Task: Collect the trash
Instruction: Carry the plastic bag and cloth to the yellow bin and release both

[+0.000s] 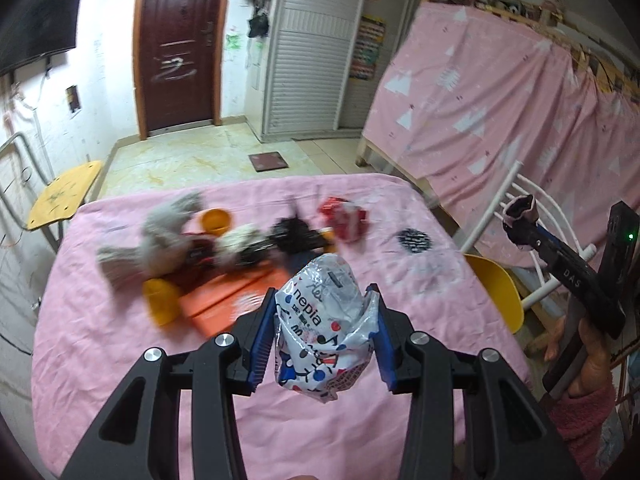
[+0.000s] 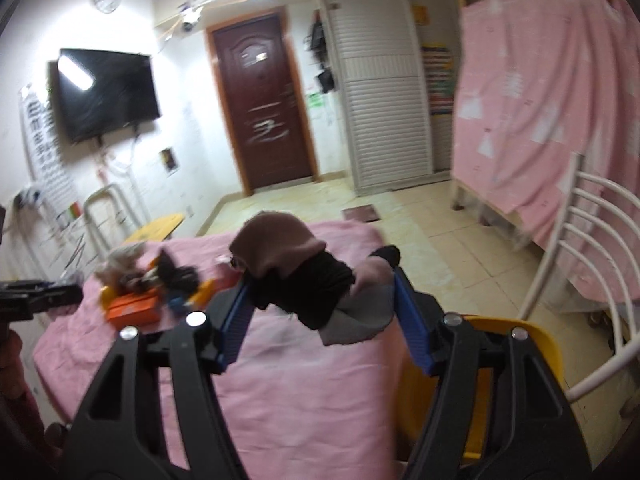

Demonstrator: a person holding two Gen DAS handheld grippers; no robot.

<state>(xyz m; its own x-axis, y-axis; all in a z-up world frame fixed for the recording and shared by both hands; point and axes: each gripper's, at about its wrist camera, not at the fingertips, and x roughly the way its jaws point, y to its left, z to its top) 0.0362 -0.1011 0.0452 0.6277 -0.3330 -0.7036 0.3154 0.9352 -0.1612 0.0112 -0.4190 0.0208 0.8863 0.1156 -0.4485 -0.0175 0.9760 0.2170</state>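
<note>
My left gripper (image 1: 323,292) is shut on a crumpled white "nepia" tissue wrapper (image 1: 320,320) with red and blue dots, held above the pink-covered table (image 1: 120,340). My right gripper (image 2: 320,280) is shut on a bundle of brown, black and grey cloth (image 2: 288,256); the same right gripper (image 1: 520,216) shows at the right edge of the left wrist view, off the table's side. On the far half of the table lie a grey plush toy (image 1: 160,232), orange cups (image 1: 160,300), an orange box (image 1: 224,292), a red wrapper (image 1: 344,220) and a black-and-white disc (image 1: 414,240), all blurred.
A yellow chair (image 2: 500,360) with a white metal back (image 2: 580,240) stands at the table's right side. A yellow stool (image 1: 64,196) is at the left. A bed draped in pink cloth (image 1: 500,100) fills the right. Beyond the table are tiled floor and a brown door (image 1: 180,48).
</note>
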